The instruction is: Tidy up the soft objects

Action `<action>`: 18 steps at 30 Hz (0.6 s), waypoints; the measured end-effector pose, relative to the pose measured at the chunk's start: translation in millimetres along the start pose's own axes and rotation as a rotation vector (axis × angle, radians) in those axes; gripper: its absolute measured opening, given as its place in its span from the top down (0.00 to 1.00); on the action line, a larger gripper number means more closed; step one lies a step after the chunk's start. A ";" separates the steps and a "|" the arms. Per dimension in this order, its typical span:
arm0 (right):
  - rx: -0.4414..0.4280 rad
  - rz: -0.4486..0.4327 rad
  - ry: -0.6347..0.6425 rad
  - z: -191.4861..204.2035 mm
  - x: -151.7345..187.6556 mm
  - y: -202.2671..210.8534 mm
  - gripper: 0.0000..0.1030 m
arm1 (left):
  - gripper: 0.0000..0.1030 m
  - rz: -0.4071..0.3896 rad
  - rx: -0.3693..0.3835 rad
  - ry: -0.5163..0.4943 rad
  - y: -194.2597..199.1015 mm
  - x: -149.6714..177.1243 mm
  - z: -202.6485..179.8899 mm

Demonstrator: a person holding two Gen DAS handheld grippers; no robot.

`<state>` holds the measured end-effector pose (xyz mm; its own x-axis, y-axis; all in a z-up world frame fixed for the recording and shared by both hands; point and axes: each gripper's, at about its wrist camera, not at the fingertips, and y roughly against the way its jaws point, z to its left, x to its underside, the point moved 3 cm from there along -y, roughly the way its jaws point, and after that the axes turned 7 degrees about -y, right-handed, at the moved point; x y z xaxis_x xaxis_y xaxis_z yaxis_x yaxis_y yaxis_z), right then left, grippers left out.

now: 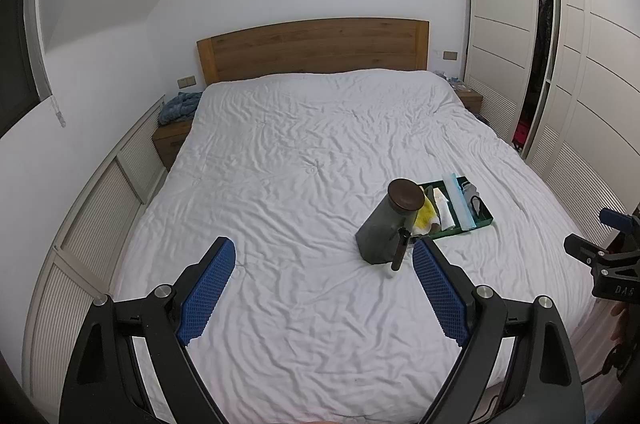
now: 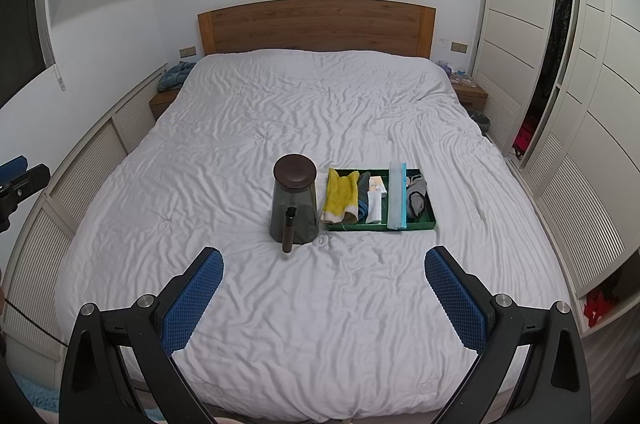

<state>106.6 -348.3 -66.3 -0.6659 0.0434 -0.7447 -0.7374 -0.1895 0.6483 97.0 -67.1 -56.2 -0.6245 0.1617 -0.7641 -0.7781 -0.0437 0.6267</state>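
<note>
White duvet covers the whole bed, wrinkled, with a wooden headboard at the far end.

Green tray sits on the duvet, right of centre in the right wrist view. Soft items lie in it side by side: yellow cloth at the left end, hanging over the tray's near-left rim; dark grey-blue cloth next; white piece after that; grey cloth at the right end. Light-blue strip lies across the tray front to back, sticking out over both rims.

Dark jug with brown lid stands upright just left of the tray, handle facing the cameras. Whether it touches the yellow cloth: cannot tell.

Left gripper: jaws spread wide, nothing between the blue pads, held above the duvet. Jug and tray lie ahead and to its right.

Right gripper: jaws also spread wide, empty, above the duvet, well short of the jug and tray, which sit straight ahead.

Wardrobe stands along the right wall, one door partly open. Nightstand on each side of the headboard; blue fabric piled on the left one.
</note>
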 end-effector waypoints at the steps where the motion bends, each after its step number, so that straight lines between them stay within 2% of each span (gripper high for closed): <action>1: 0.000 0.000 0.000 -0.4 0.2 -0.1 0.00 | 0.16 -0.001 0.001 -0.001 0.0 0.4 0.1; 18: 0.001 0.000 0.001 1.4 0.4 0.0 0.00 | 0.16 0.015 0.021 -0.018 -3.7 1.8 -1.1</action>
<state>106.2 -346.9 -66.4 -0.6659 0.0427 -0.7448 -0.7375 -0.1882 0.6486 98.7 -67.7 -60.1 -0.6344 0.1792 -0.7520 -0.7671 -0.0259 0.6410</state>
